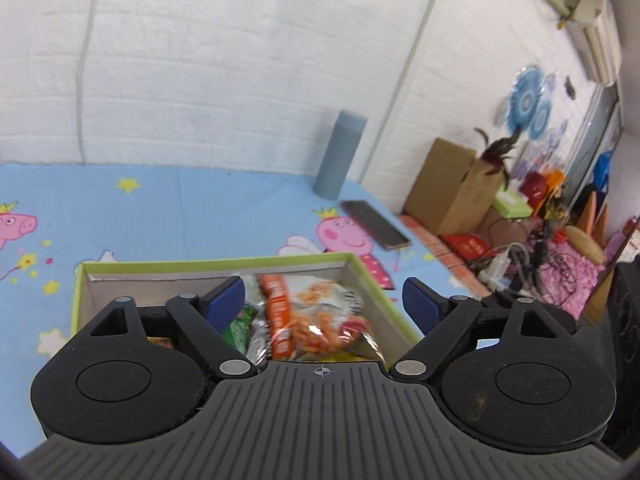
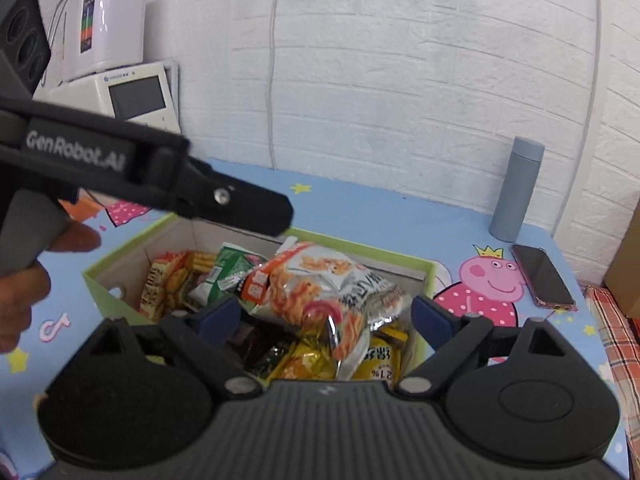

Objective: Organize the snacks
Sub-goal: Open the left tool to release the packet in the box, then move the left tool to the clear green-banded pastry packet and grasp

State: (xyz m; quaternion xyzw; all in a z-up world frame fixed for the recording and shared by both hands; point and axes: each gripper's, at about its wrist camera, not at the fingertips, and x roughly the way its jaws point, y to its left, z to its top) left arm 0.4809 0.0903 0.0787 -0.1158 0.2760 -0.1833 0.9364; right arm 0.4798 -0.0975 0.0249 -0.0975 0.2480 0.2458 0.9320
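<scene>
Fingers of left gripper (image 1: 323, 300) and right gripper (image 2: 325, 317) spread wide, clamped on nothing, both tilted down over green box (image 2: 132, 244). Orange snack bag (image 2: 308, 284) lying atop packets inside. Beyond, on blue cartoon tabletop (image 1: 168, 200): grey bottle (image 2: 516, 188), phone (image 2: 542, 276). Hand (image 2: 24, 280) gripping left handle.

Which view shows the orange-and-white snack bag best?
The right wrist view: the orange-and-white snack bag lies whole on top of the other packets in the green box. In the left wrist view the same bag is blurred, its near end hidden behind the gripper body.
</scene>
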